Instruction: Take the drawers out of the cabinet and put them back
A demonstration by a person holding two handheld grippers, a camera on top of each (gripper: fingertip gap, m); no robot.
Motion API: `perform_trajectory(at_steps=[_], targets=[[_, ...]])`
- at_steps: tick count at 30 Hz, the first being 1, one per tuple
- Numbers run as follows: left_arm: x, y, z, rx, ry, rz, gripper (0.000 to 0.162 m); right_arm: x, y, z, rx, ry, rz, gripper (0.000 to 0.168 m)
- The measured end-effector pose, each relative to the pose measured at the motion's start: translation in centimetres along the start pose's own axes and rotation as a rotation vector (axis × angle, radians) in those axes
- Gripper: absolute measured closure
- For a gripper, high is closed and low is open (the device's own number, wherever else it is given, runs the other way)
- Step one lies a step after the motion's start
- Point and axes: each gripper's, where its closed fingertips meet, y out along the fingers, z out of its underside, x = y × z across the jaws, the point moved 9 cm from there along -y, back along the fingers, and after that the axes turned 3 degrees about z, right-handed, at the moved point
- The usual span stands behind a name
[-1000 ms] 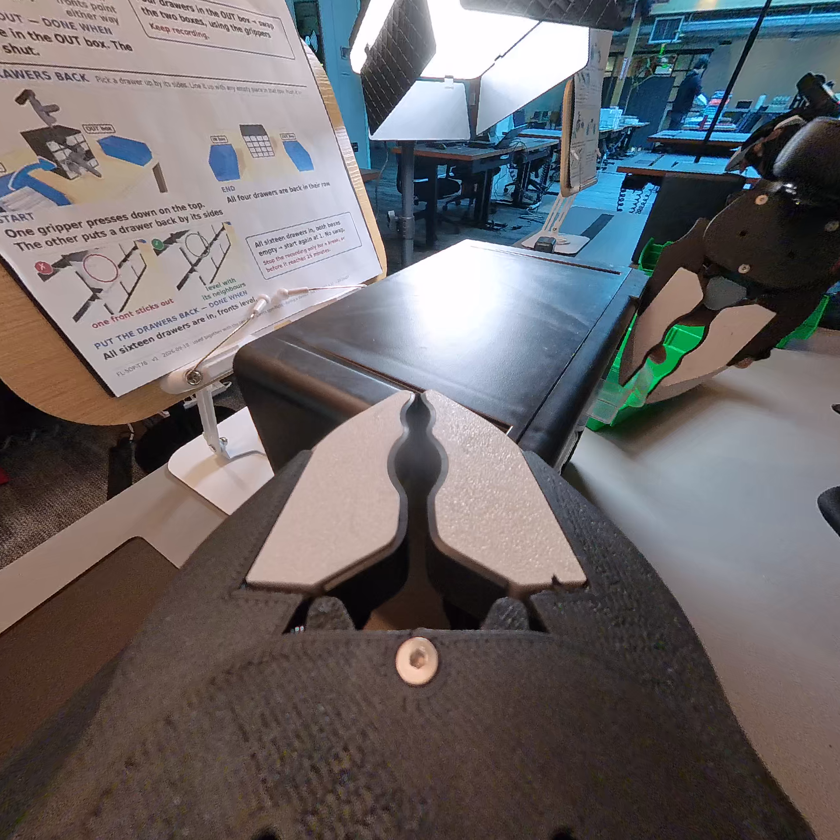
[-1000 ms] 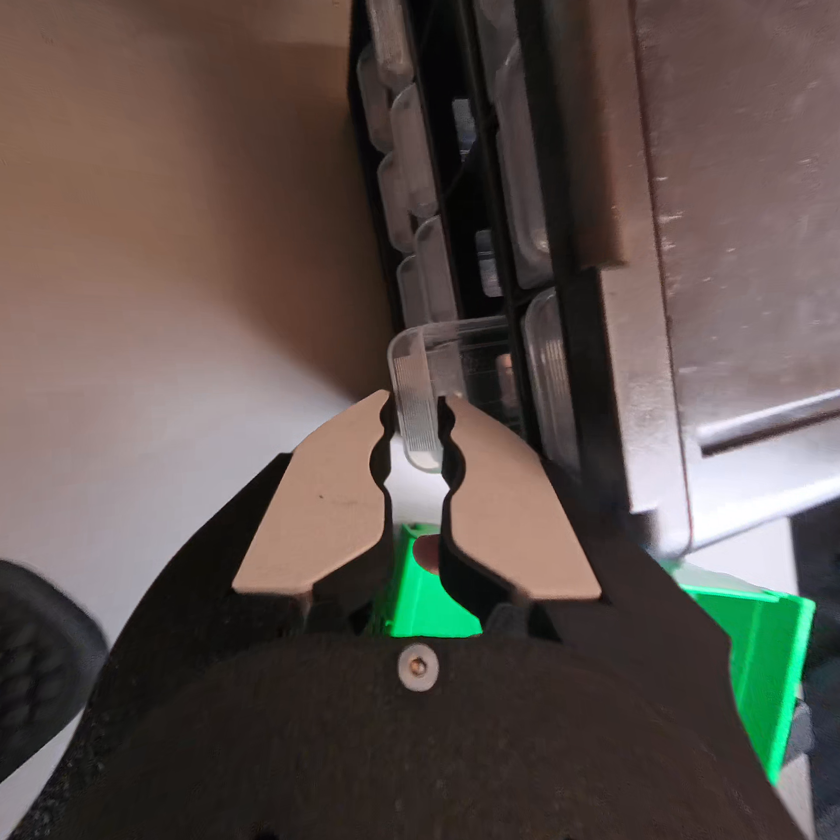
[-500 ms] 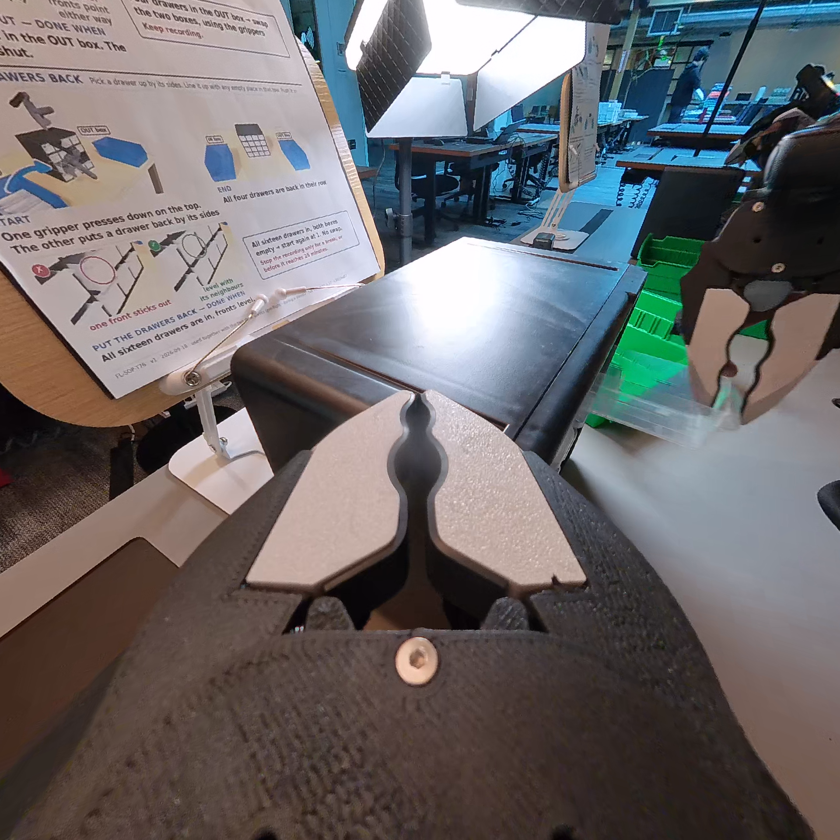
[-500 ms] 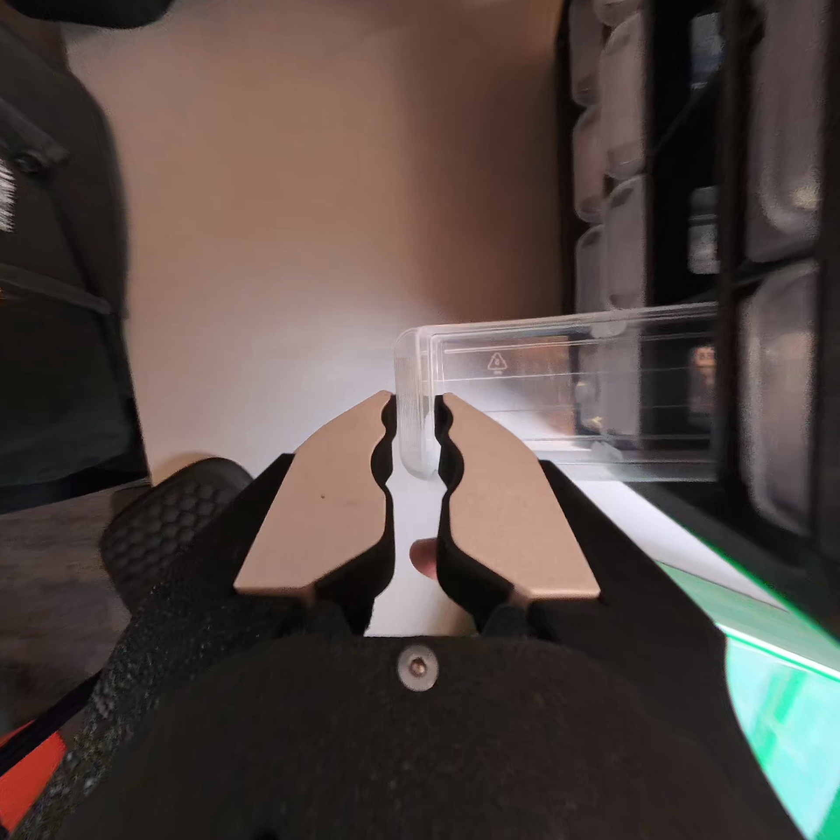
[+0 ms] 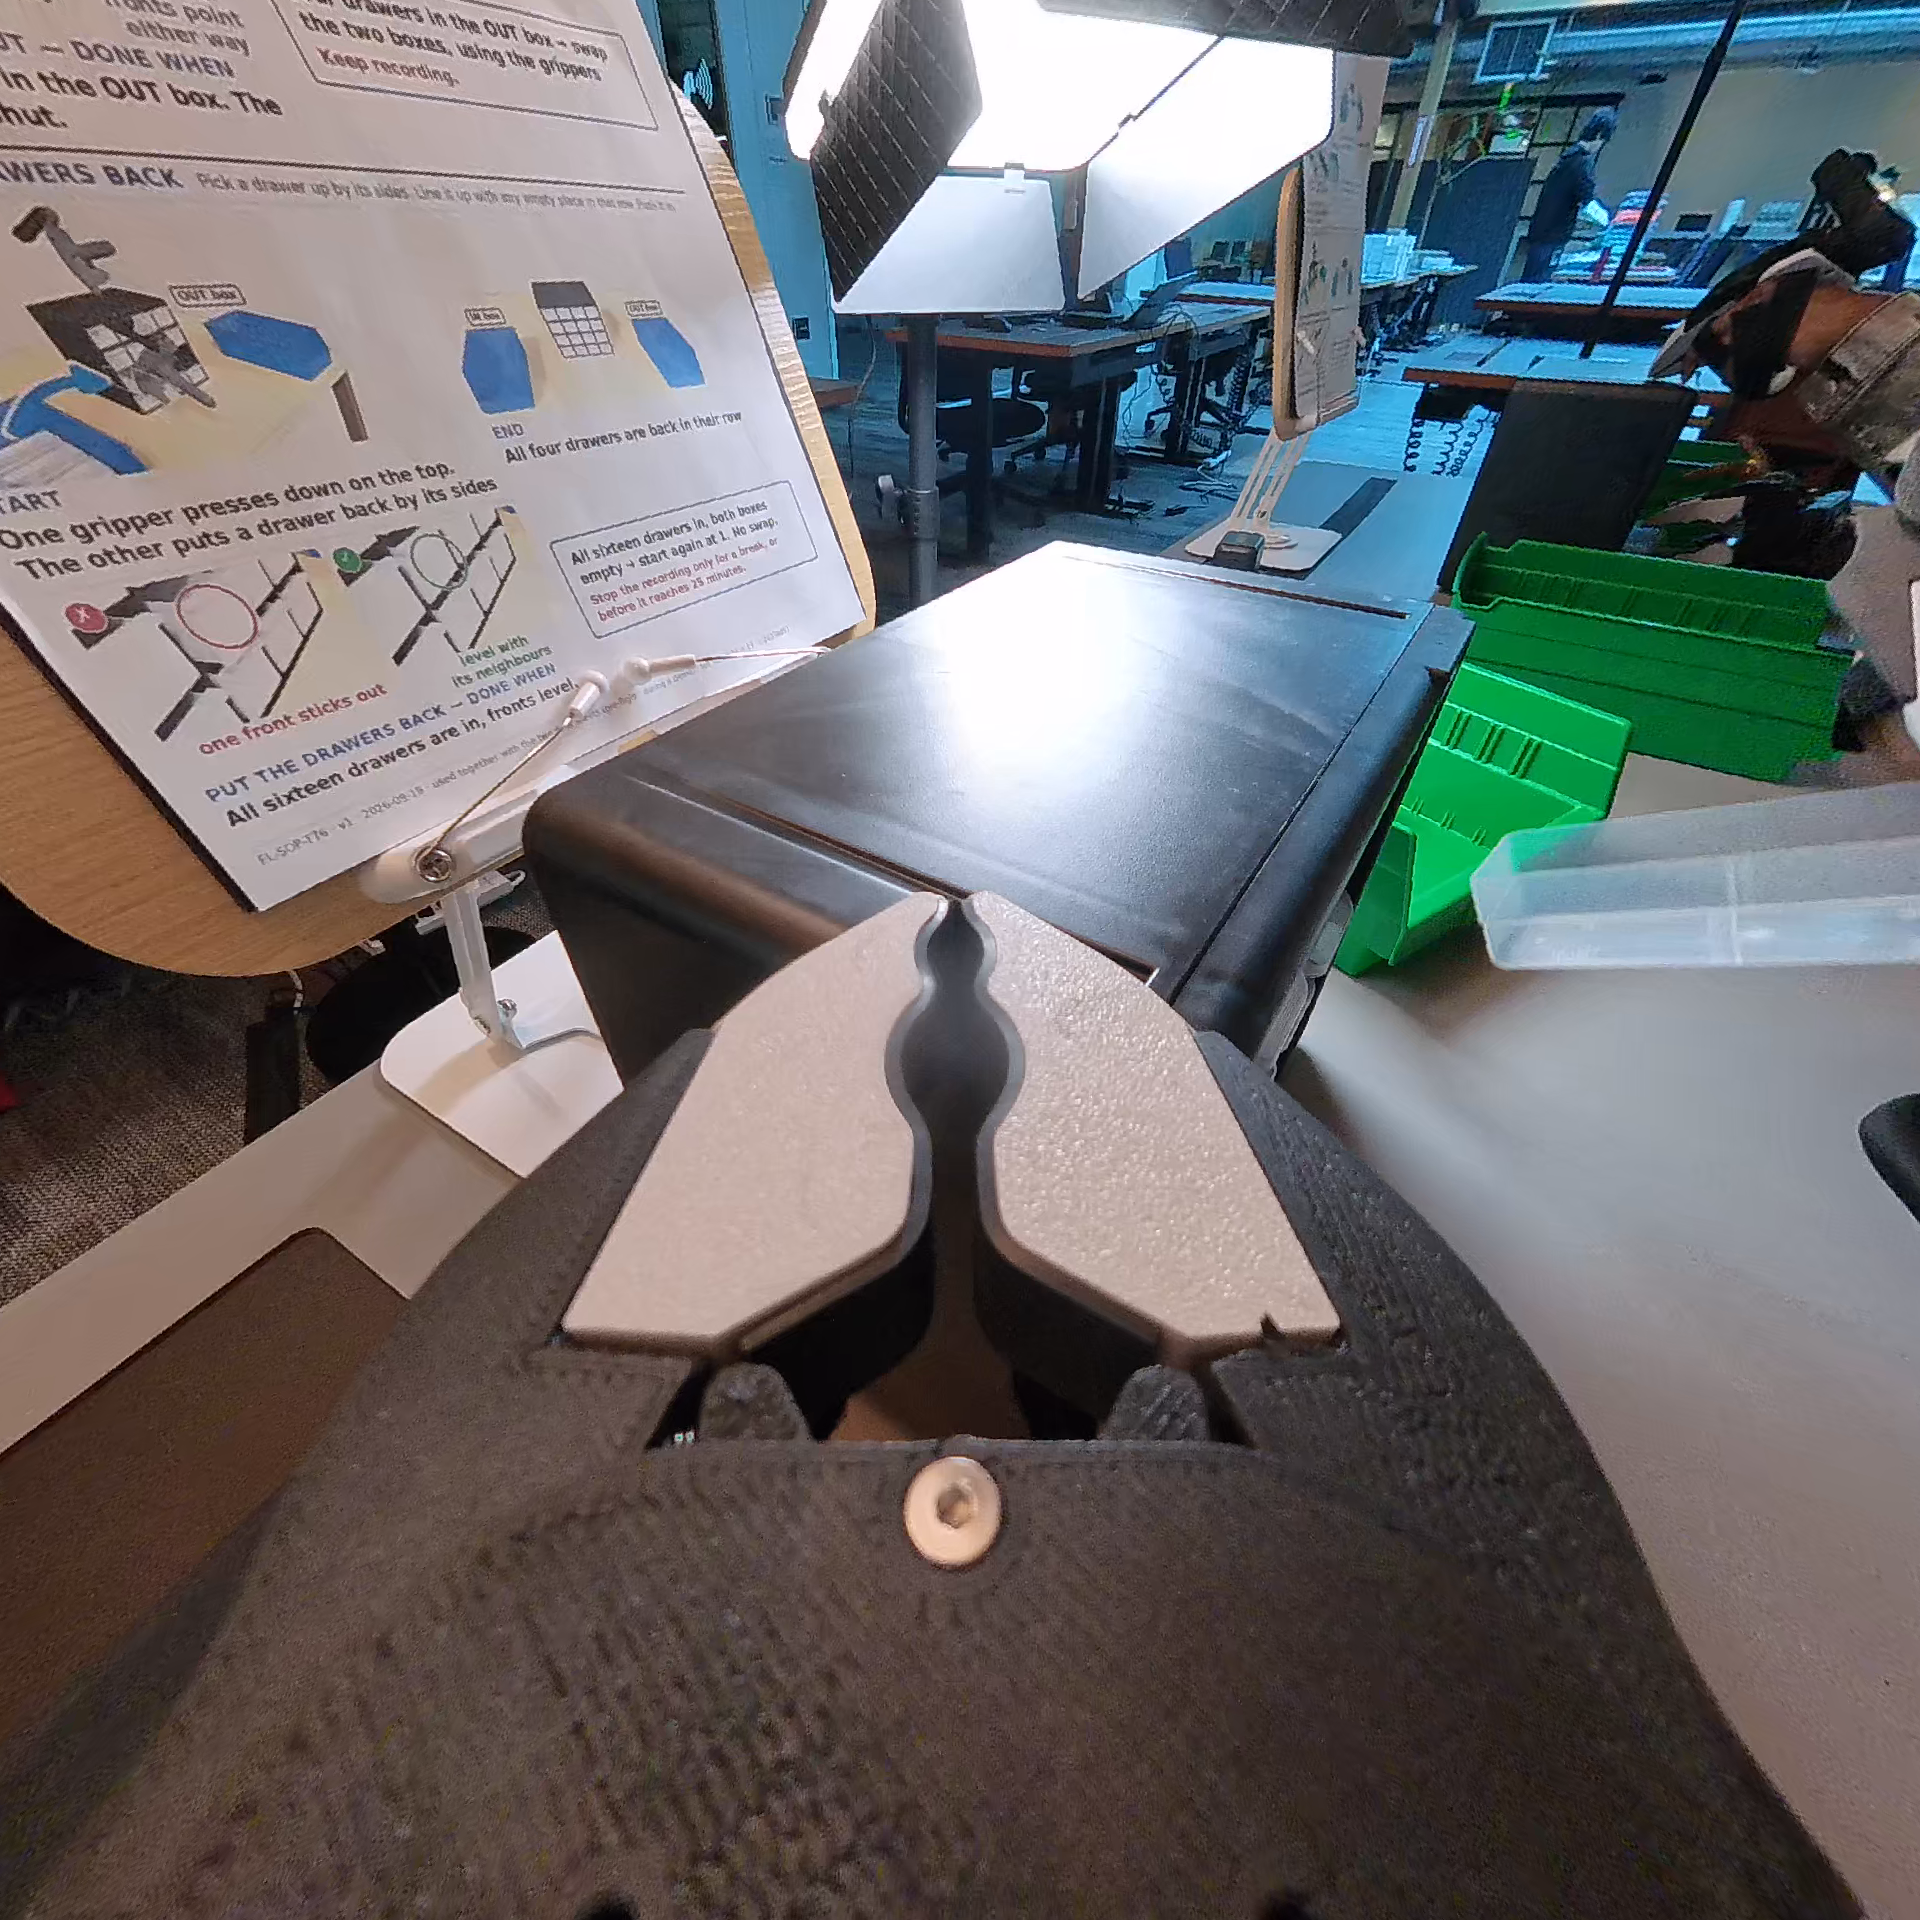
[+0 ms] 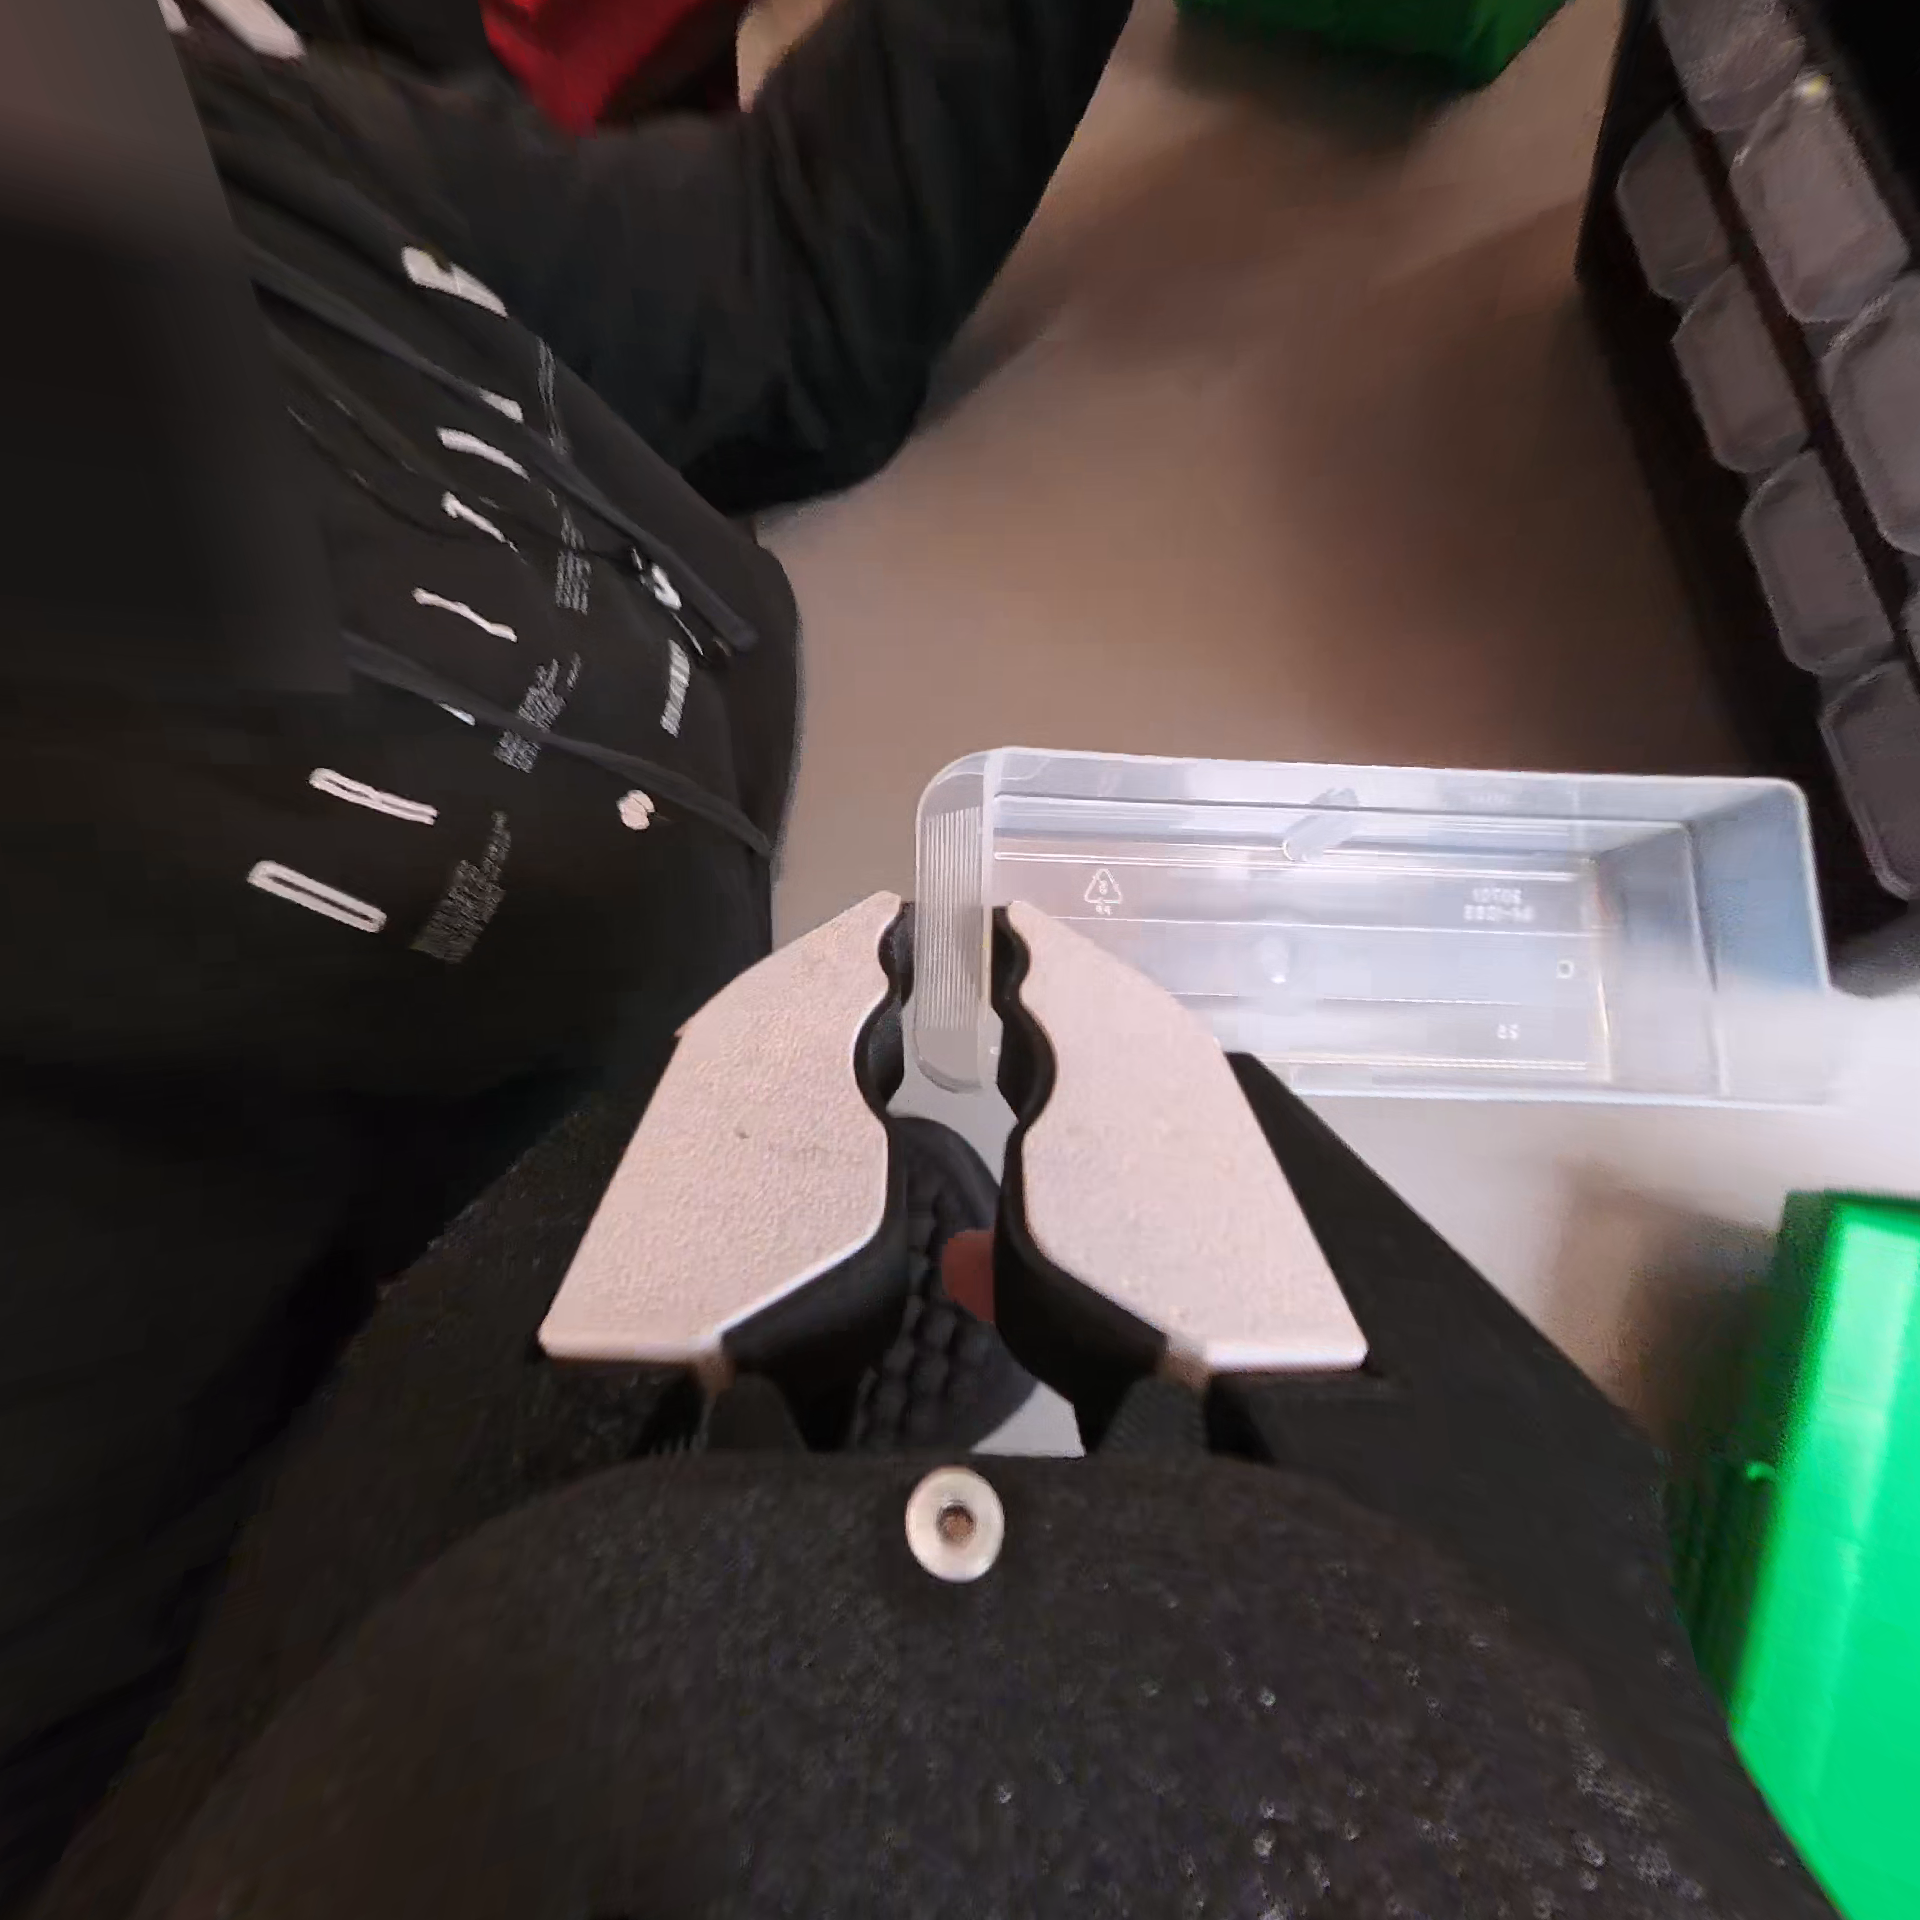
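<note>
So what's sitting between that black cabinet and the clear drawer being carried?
In the left wrist view, a green bin lies between the black cabinet and the clear drawer.

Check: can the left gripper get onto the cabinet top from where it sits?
Probably yes. The left gripper, jaws shut and empty, sits at the near edge of the black cabinet, whose top looks bare. The clear drawer in the right gripper is off to the side.

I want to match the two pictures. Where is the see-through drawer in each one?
Left wrist view: the clear drawer pokes in from the right edge, near the middle.
Right wrist view: the clear drawer lies across the middle, its front tab pinched by the right tongs.
Shared landmark: the green bin beside the drawer.
</note>
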Motion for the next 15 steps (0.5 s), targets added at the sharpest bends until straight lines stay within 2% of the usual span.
perform_trajectory(at_steps=[1, 8, 15], targets=[[0.0, 0.0, 0.0, 0.000, 0.000, 0.000, 0.162, 0.1, -0.8, 0.4, -0.040, 0.025, 0.015, 0.155], [0.0, 0.0, 0.0, 0.000, 0.000, 0.000, 0.162, -0.2, -4.4, 3.4, -0.259, 0.212, 0.196, 0.155], [0.0, 0.0, 0.0, 0.000, 0.001, -0.001, 0.162, -7.0, -4.3, 7.2, -0.392, 0.679, 0.568, 0.155]])
